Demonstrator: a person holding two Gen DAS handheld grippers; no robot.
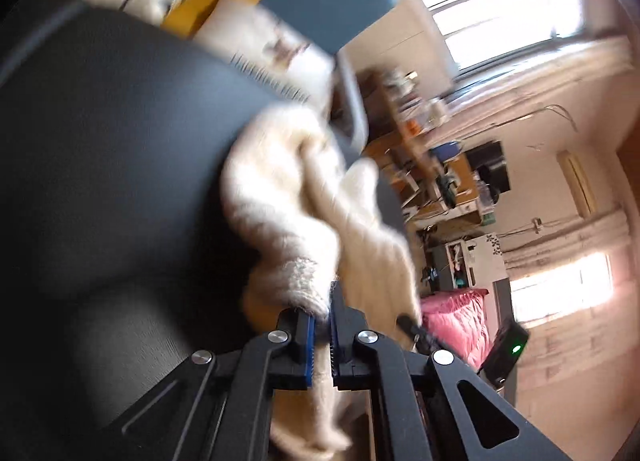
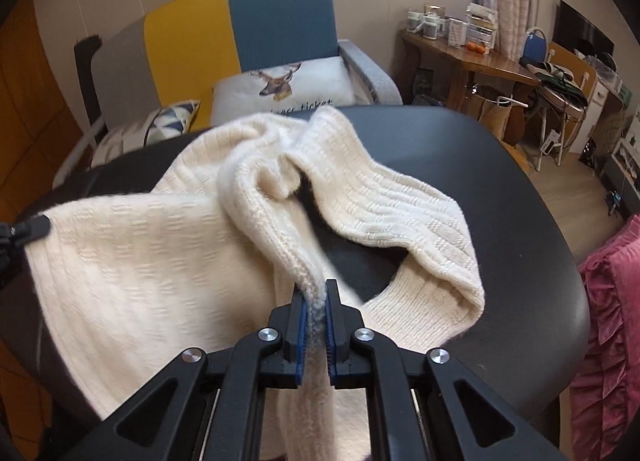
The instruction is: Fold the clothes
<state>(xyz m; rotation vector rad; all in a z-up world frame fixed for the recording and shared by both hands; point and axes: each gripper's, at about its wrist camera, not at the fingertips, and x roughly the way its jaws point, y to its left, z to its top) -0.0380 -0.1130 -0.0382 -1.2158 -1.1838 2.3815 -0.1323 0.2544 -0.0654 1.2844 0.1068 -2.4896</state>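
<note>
One cream knitted sweater, draped on the black table. Left gripper: fingers clamped on its edge. Right gripper: fingers pinched shut on a ribbed hem between them.

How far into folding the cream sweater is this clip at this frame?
Early. Done: both grips are made, with the left claw and right claw each shut on an edge of the cream sweater. In hand: the knit is gathered and rumpled over the black table, partly raised. Left: no neat fold shows yet; spreading, folding and flattening all remain.
</note>
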